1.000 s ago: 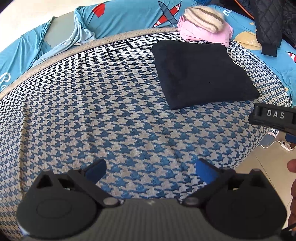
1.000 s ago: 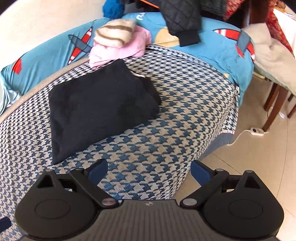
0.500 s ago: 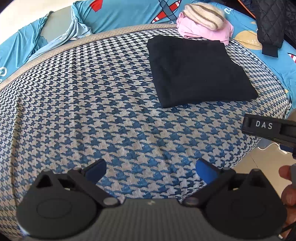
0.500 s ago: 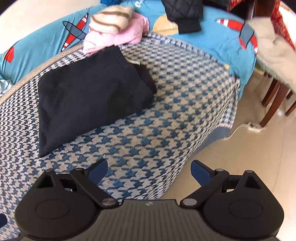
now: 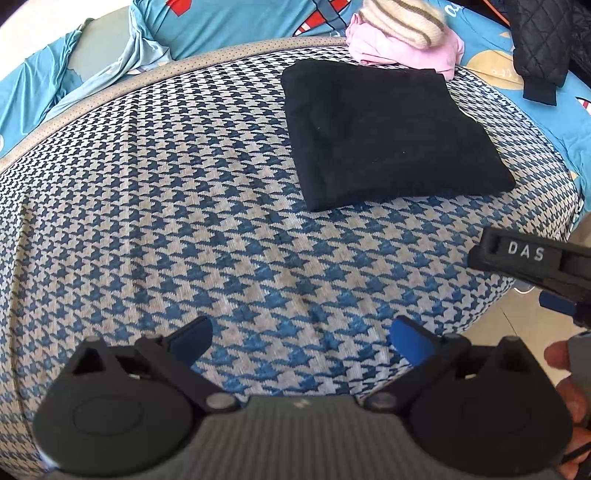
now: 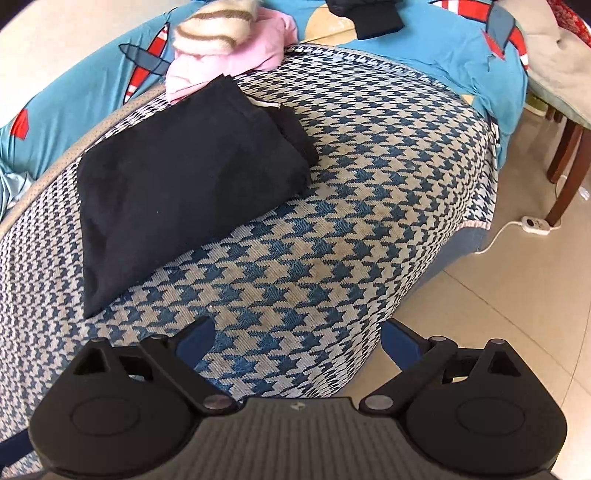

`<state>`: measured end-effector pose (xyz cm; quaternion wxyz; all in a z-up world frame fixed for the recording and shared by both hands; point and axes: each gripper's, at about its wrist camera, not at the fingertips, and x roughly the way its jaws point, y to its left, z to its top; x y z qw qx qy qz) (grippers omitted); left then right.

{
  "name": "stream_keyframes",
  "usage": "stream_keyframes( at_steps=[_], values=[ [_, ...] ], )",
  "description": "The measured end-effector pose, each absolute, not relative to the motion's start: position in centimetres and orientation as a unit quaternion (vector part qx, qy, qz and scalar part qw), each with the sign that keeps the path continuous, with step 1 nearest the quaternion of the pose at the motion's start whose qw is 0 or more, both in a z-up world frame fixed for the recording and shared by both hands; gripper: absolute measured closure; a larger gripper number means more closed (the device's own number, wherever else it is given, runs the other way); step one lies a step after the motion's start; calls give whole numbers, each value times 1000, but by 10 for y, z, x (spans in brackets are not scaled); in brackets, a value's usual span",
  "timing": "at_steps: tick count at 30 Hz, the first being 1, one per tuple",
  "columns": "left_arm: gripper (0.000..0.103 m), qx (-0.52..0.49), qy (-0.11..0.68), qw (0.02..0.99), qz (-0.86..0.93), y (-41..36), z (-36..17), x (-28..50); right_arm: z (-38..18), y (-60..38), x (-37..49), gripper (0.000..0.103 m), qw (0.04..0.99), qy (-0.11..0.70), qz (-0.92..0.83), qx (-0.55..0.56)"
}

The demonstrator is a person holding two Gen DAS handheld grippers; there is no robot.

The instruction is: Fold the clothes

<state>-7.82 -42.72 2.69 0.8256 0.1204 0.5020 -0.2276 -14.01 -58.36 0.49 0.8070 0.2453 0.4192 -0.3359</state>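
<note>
A black garment (image 5: 388, 136) lies folded into a flat rectangle on the blue-and-white houndstooth bed cover (image 5: 184, 192); the right wrist view has it at the left (image 6: 184, 177). My left gripper (image 5: 301, 338) is open and holds nothing, hovering over bare cover well short of the garment. The right gripper (image 6: 297, 338) is open too, above the front edge of the cover (image 6: 332, 258) and to the right of the garment. Its black body enters the left wrist view at the right edge (image 5: 532, 258), with a hand (image 5: 565, 373) below it.
Folded pink clothes (image 5: 402, 51) with a striped cream knit (image 5: 402, 18) on top sit behind the black garment. A black quilted jacket (image 5: 543, 40) hangs at the back right. Tiled floor (image 6: 498, 314), a white power strip (image 6: 535, 224) and wooden chair legs (image 6: 565, 173) lie right of the bed.
Both grippers have drifted a little over the bed, so the black garment shifts in view. Both stay open and the garment lies as before.
</note>
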Motion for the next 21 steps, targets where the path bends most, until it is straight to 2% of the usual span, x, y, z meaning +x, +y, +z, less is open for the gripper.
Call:
stream_keyframes(
  at_steps=[18,21],
  values=[
    [0,99,520,821,-214,-447,13,-67,3,-592,-151,6,835,394,-308,229],
    [0,99,525,819,-209,-449,7,-64,2,-591,-148,6,847,386,-305,199]
  ],
)
